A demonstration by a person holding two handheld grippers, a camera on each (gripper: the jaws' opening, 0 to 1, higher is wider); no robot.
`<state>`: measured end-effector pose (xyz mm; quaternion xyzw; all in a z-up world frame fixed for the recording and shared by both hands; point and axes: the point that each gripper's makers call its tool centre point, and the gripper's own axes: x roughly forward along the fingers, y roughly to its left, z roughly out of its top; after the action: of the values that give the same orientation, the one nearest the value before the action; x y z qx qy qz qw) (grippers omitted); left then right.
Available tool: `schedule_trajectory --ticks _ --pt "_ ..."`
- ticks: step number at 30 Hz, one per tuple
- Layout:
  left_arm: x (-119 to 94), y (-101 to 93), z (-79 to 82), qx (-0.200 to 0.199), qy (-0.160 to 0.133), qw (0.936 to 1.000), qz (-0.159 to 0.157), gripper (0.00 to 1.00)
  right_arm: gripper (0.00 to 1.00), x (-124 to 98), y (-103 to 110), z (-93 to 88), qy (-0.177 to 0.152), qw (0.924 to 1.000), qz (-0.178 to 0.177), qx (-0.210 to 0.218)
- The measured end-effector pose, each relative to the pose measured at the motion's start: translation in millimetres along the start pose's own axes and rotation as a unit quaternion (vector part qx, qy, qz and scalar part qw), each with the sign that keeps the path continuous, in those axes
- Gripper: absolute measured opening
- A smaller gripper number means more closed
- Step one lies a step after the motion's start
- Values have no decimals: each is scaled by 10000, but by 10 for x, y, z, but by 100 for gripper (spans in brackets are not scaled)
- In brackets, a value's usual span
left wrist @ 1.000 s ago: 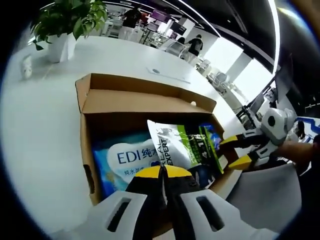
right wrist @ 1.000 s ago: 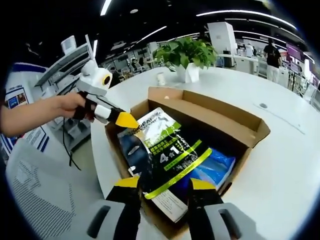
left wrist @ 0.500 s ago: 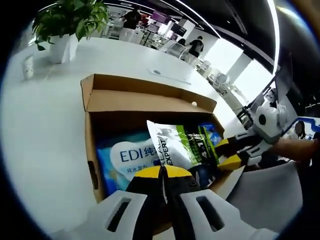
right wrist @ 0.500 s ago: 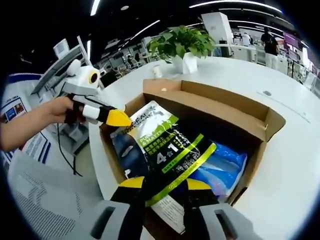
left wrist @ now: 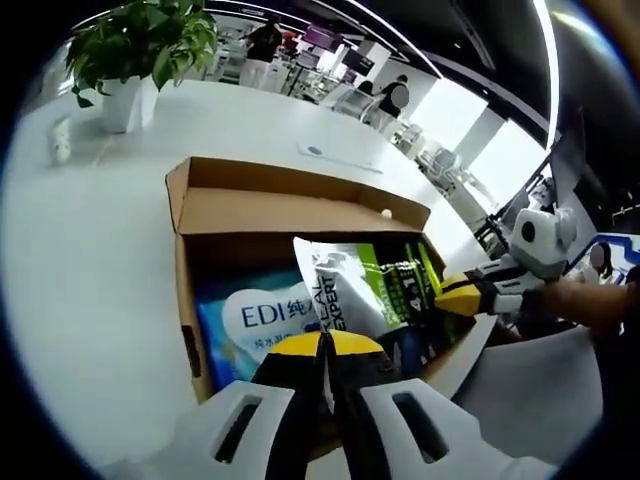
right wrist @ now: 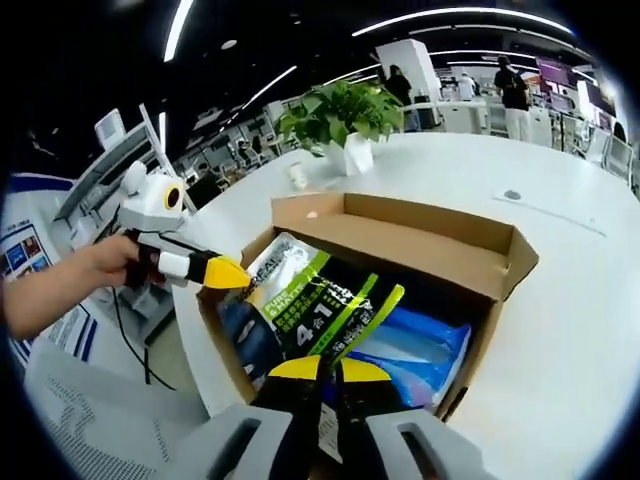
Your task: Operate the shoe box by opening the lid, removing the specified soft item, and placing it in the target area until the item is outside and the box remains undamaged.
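An open brown shoe box [left wrist: 290, 210] [right wrist: 420, 245] sits on a white table. Inside, a white, green and black pouch [left wrist: 370, 290] [right wrist: 310, 300] leans over a blue wipes pack [left wrist: 255, 315] [right wrist: 420, 345]. My left gripper [left wrist: 325, 345] is shut on the box's near wall, close to the pouch's white corner; from the other side it [right wrist: 225, 272] comes in from the left, held by a hand. My right gripper [right wrist: 330, 368] is shut on the pouch's dark end at the opposite wall, and its yellow tip [left wrist: 460, 297] touches the pouch's right end.
A potted plant [left wrist: 135, 50] [right wrist: 335, 115] and a small white cup [left wrist: 60, 140] [right wrist: 297, 175] stand on the table [left wrist: 90, 260] [right wrist: 560, 300] beyond the box. A flat sheet with a round mark [left wrist: 315, 151] [right wrist: 512, 195] lies farther off. People stand at the back of the office.
My right gripper's jaws have closed from wide apart onto the pouch's end, and the pouch has bunched and lifted a little. The left gripper has stayed on the box wall.
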<state>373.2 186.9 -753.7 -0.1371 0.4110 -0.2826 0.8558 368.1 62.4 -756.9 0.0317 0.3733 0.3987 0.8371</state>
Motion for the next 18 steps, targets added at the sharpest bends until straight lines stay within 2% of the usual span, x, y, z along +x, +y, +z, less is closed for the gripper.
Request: schedule_trajectory --ticks 9,18 --pt "5 -228 118 147 -51 9999 -58 0 0 -215 -65 174 -203 9998 -79 40" --pt "105 -531 228 277 -25 9995 -148 0 0 -488 -276 249 -309 9990 -253 201"
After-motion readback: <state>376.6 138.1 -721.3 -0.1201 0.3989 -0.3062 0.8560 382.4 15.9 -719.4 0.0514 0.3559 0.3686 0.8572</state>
